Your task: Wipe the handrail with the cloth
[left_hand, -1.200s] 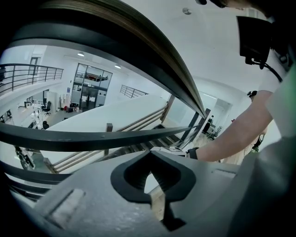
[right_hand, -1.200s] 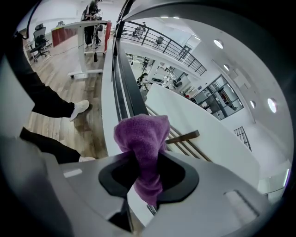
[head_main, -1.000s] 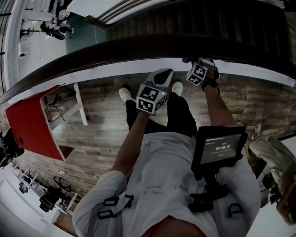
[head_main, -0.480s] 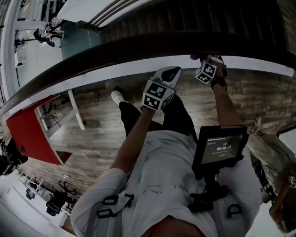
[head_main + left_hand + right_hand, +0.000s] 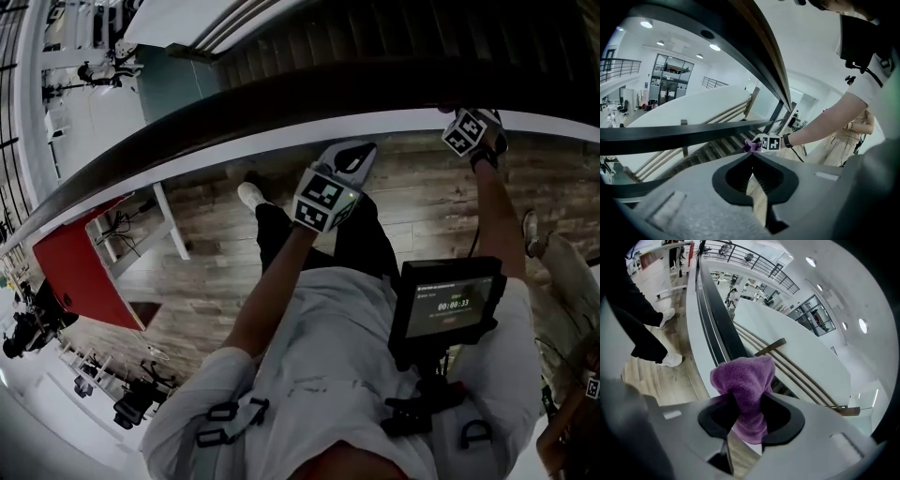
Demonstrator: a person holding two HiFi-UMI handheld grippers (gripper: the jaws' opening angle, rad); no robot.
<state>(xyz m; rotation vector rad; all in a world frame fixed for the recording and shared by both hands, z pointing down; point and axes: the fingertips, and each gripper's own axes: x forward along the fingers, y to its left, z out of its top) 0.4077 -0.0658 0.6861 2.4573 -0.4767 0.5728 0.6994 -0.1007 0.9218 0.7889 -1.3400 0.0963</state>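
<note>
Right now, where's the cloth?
The cloth is clamped in the right claw, bunched up at the handrail; in the head view that's the far upper right.

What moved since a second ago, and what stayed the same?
The right gripper, shut on the purple cloth, slid to the right along the handrail, and the person's feet shifted that way too. The left gripper stayed shut and empty, in about the same spot near the rail.
</note>
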